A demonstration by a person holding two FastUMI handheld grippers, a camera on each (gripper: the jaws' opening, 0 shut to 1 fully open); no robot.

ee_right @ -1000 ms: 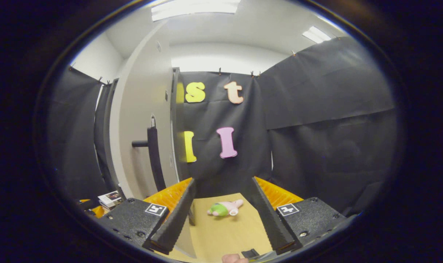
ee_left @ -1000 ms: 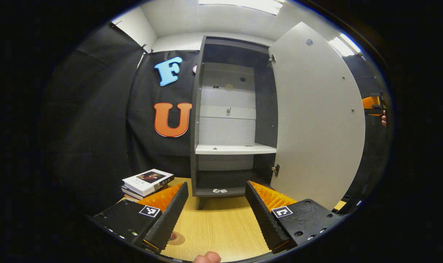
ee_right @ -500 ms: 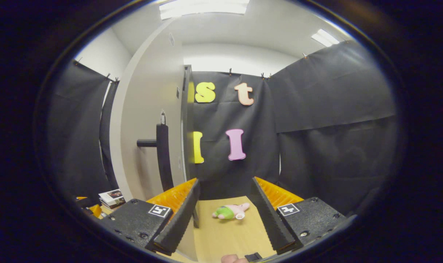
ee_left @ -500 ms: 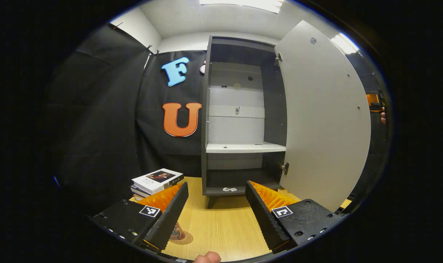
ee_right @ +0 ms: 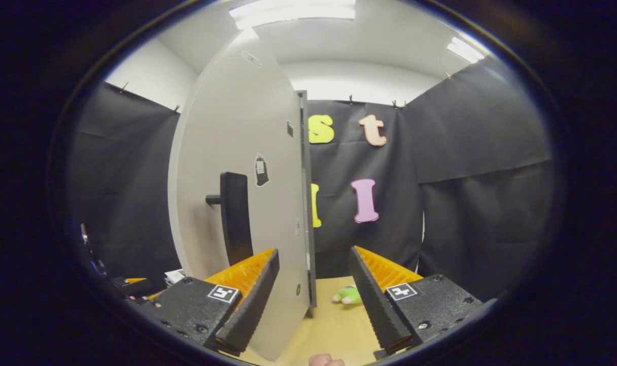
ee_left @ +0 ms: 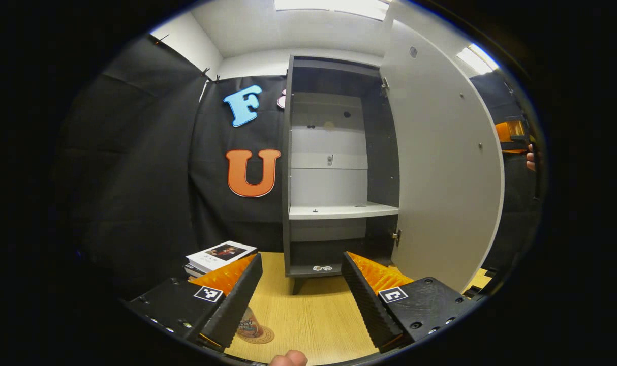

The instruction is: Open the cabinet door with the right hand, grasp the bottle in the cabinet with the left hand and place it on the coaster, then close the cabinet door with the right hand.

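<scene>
Wooden table [ee_left: 308, 315]: bottle [ee_left: 247, 323] on coaster [ee_left: 260, 335]. Both grippers, left gripper [ee_left: 302, 295] and right gripper [ee_right: 313, 297], gape empty. Push cabinet door [ee_right: 237, 193] shut by its handle [ee_right: 236, 218], steadily

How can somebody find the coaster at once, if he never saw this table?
Start from the tall grey cabinet standing open on the wooden table. In front of it, below the stack of books, lies the coaster. It is the only flat round disc, with a printed pattern.

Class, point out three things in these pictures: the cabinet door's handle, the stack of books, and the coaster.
handle [ee_right: 236, 218]: right gripper view, middle of the black bar.
books [ee_left: 221, 252]: left gripper view, top cover.
coaster [ee_left: 261, 335]: left gripper view, its visible right rim.
</scene>
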